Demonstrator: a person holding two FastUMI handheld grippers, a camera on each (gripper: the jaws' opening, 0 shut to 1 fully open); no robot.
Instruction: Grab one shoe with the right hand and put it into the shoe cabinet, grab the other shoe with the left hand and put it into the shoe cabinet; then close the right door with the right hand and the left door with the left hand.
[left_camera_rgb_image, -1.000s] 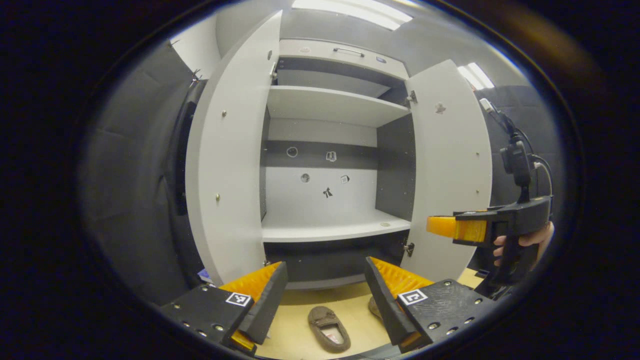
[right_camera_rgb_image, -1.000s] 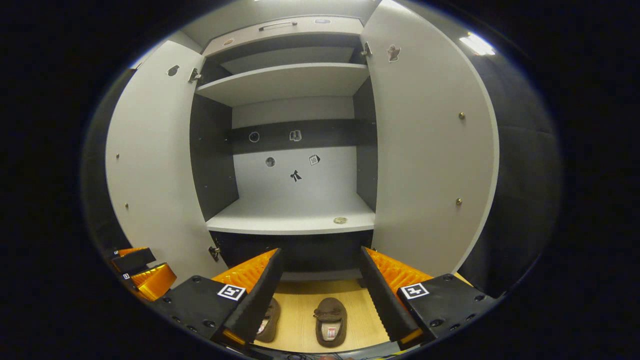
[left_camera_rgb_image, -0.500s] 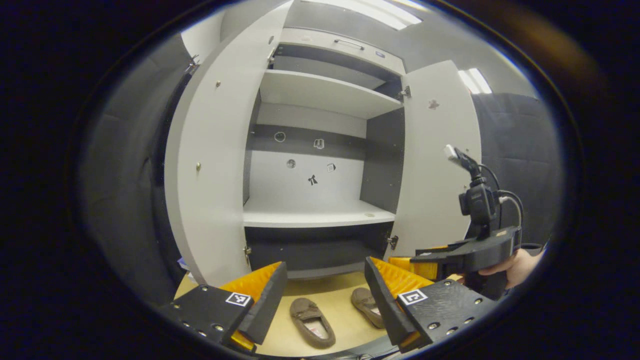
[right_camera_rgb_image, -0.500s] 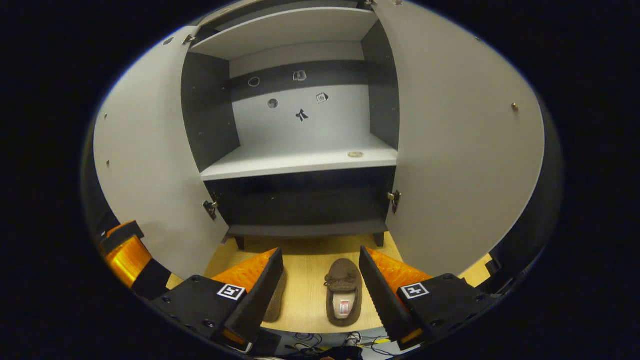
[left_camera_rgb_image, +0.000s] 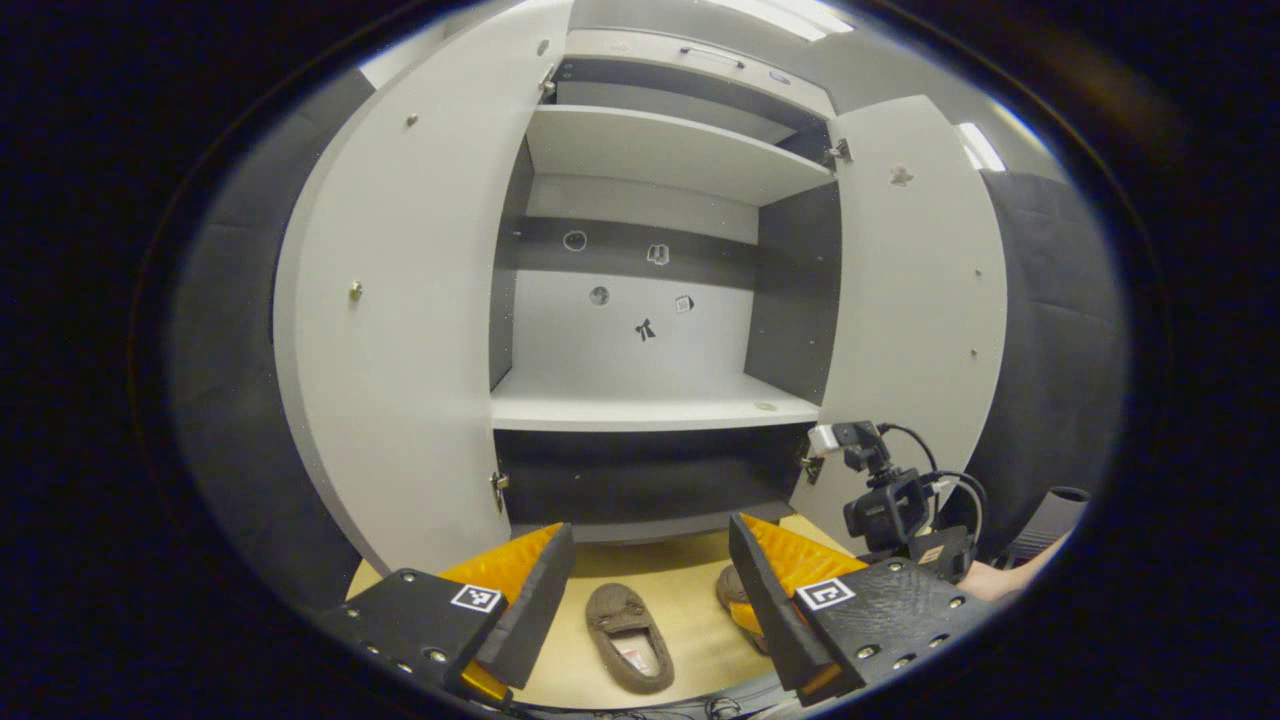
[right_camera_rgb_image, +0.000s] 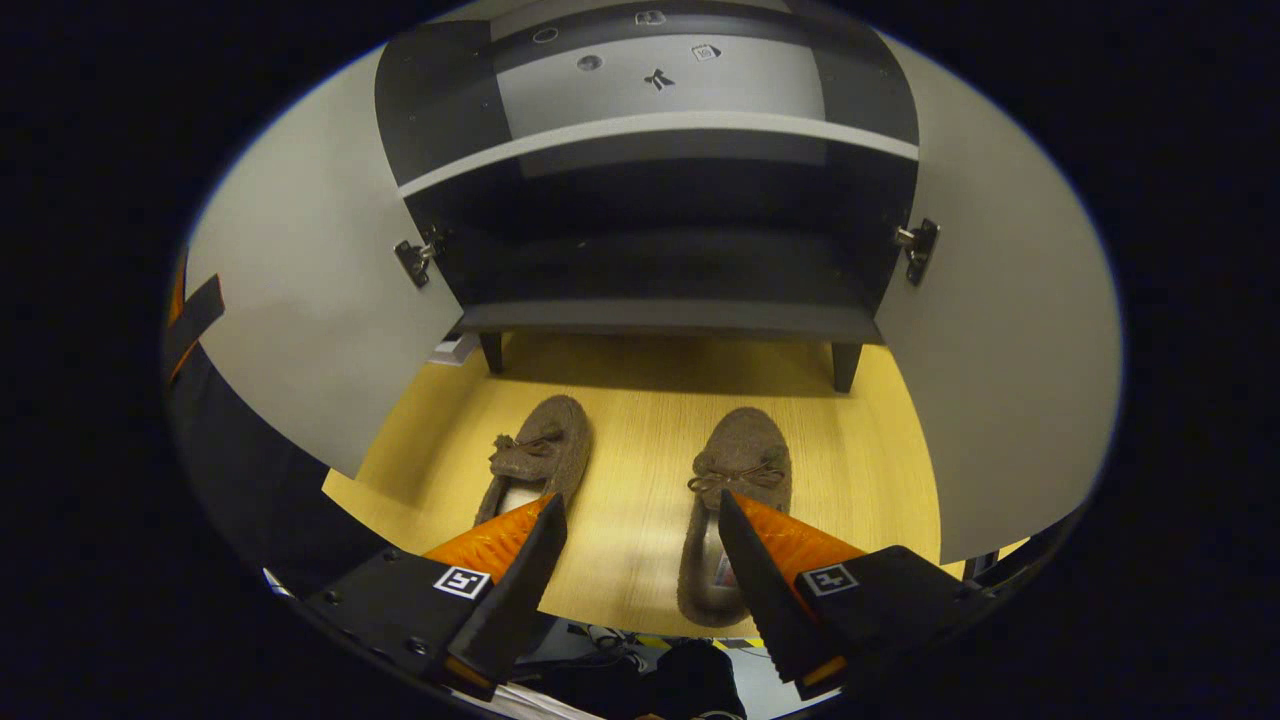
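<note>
Two brown slippers lie side by side on the wooden floor (right_camera_rgb_image: 640, 440) in front of the shoe cabinet (right_camera_rgb_image: 660, 250), toes toward it. In the right gripper view, the right gripper (right_camera_rgb_image: 640, 560) hangs above them with its fingers spread wide and nothing between them. The right slipper (right_camera_rgb_image: 735, 480) sits just ahead of and partly under the right-hand finger (right_camera_rgb_image: 775, 545), its heel end hidden behind that finger. The left slipper (right_camera_rgb_image: 540, 460) lies just beyond the tip of the left-hand finger (right_camera_rgb_image: 500, 545). Whether either finger touches a slipper cannot be told. Past the slippers, the cabinet's dark bottom compartment stands open, with the left door (right_camera_rgb_image: 300, 300) and the right door (right_camera_rgb_image: 1000, 380) swung out on either side of the fingers.

In the left gripper view, the left gripper (left_camera_rgb_image: 650, 590) is also spread open and holds nothing. One slipper (left_camera_rgb_image: 628, 635) lies on the floor between its fingers, nearer the left one; the other slipper (left_camera_rgb_image: 735, 600) peeks out from behind the right-hand finger (left_camera_rgb_image: 790, 575). Beyond that finger, low and to the right, stands the camera mount (left_camera_rgb_image: 885, 500) of the other gripper with its cables, and part of a hand (left_camera_rgb_image: 1000, 580) shows beside it. Straight ahead of the fingers the cabinet's pale shelf (left_camera_rgb_image: 650, 405) is bare apart from a small round mark near its right end.
</note>
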